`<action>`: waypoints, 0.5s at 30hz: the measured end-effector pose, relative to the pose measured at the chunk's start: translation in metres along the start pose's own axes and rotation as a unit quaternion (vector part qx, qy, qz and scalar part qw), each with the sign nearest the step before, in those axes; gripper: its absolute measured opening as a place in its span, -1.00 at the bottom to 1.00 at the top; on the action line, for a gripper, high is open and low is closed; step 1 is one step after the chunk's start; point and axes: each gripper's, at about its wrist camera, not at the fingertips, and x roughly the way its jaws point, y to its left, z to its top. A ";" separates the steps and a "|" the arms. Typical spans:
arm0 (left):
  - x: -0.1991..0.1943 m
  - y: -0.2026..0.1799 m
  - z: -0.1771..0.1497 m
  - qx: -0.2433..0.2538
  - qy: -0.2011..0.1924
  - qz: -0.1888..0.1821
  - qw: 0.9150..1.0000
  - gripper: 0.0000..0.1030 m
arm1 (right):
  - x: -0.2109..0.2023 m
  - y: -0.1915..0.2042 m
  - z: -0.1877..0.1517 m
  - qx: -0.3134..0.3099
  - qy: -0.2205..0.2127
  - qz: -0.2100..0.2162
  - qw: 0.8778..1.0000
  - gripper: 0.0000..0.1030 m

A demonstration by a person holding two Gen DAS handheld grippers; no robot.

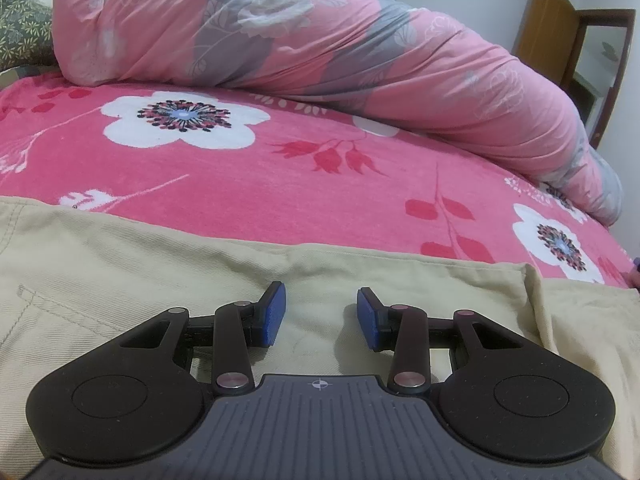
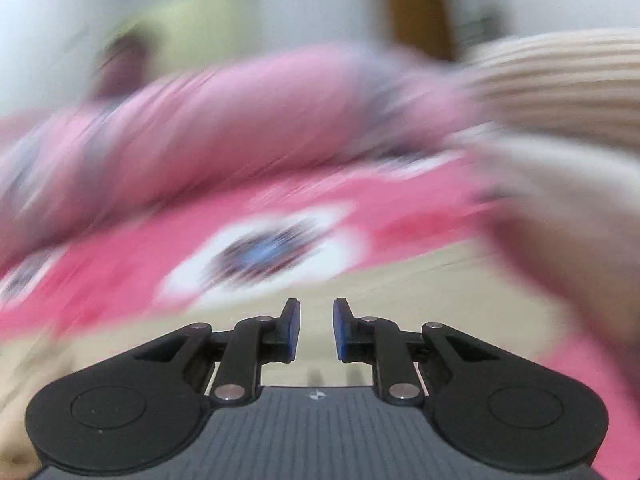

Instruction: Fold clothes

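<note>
A pair of khaki trousers [image 1: 120, 264] is spread flat across the near part of the bed, and the left claw [image 1: 321, 317] is held low over it, its blue pads [image 1: 276, 314] standing apart with only the cloth's flat surface seen beneath the gap; nothing is gripped. A stitched pocket seam is seen on the trousers to the left of that claw, and a folded edge of the cloth rises to its right. Beyond the trousers' far edge the pink floral bedsheet [image 1: 280, 176] is exposed, printed with large white flowers. Farther back a bundled pink and grey quilt [image 1: 320, 48] lies across the bed from left to right, well apart from the claw. A brown wooden door [image 1: 556, 20] is seen at the far right, and a patterned green cushion [image 1: 20, 32] at the far left. The right wrist view is heavily blurred. In it the right claw [image 2: 316, 328] is shown with its pads slightly apart and empty, above the khaki cloth [image 2: 400, 296]. The bedsheet and quilt are smeared beyond it, and a ribbed beige sleeve [image 2: 560, 80] fills the upper right.
</note>
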 end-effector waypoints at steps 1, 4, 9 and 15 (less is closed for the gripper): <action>0.000 0.000 0.000 0.000 0.000 0.000 1.000 -0.24 | 0.013 0.012 -0.002 -0.031 0.023 0.018 0.999 -0.65; 0.000 0.000 0.000 0.000 0.000 0.000 1.000 -0.24 | 0.047 0.009 -0.004 -0.055 0.057 0.004 0.997 -0.66; 0.000 0.000 0.000 0.000 0.000 -0.001 1.000 -0.24 | 0.088 -0.103 0.023 0.115 0.045 -0.133 0.983 -0.74; 0.000 0.000 0.000 -0.002 -0.001 -0.002 1.000 -0.24 | 0.084 -0.123 0.033 0.096 0.035 -0.281 0.954 -0.68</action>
